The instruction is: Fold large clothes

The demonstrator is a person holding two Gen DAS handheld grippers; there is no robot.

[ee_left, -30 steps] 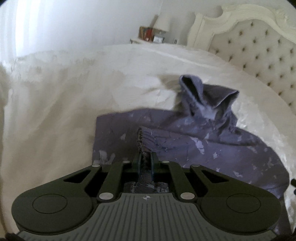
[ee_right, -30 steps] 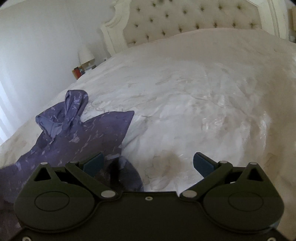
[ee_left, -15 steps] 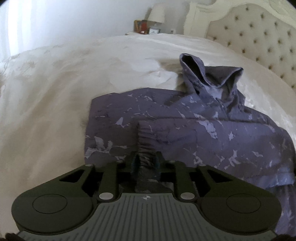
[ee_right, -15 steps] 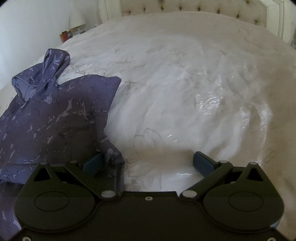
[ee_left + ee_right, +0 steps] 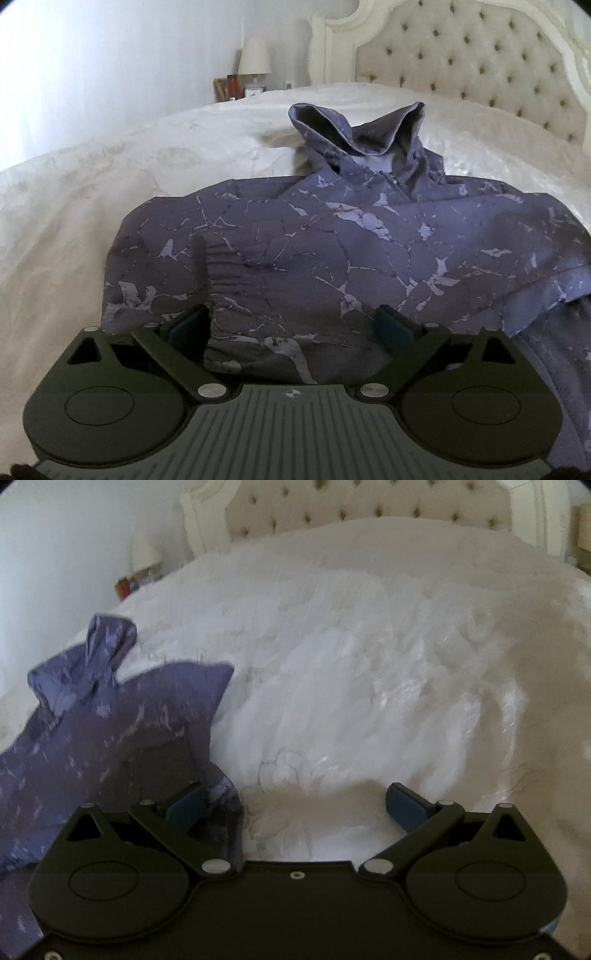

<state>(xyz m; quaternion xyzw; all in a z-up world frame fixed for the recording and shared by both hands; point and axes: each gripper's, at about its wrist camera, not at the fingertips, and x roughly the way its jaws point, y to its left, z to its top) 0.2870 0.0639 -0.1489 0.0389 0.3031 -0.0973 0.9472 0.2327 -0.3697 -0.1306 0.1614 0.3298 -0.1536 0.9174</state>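
A purple hoodie (image 5: pixel 332 251) with a pale crackle print lies on the white bed, hood (image 5: pixel 354 129) toward the headboard. One sleeve is folded across the chest, its gathered cuff (image 5: pixel 225 273) lying flat. My left gripper (image 5: pixel 291 325) is open just above the sleeve, holding nothing. In the right wrist view the hoodie (image 5: pixel 110 723) lies at the left. My right gripper (image 5: pixel 295 805) is open and empty over the bedspread, its left finger (image 5: pixel 184 805) beside the hoodie's edge.
A white bedspread (image 5: pixel 369 664) covers the wide bed. A tufted cream headboard (image 5: pixel 480 62) stands at the far end. A nightstand with a lamp (image 5: pixel 255 59) and small items stands beyond the bed's far left side.
My left gripper has let go of the sleeve cuff, laid across the hoodie's chest, and opened. My right gripper stayed open and shifted a little over the bed.
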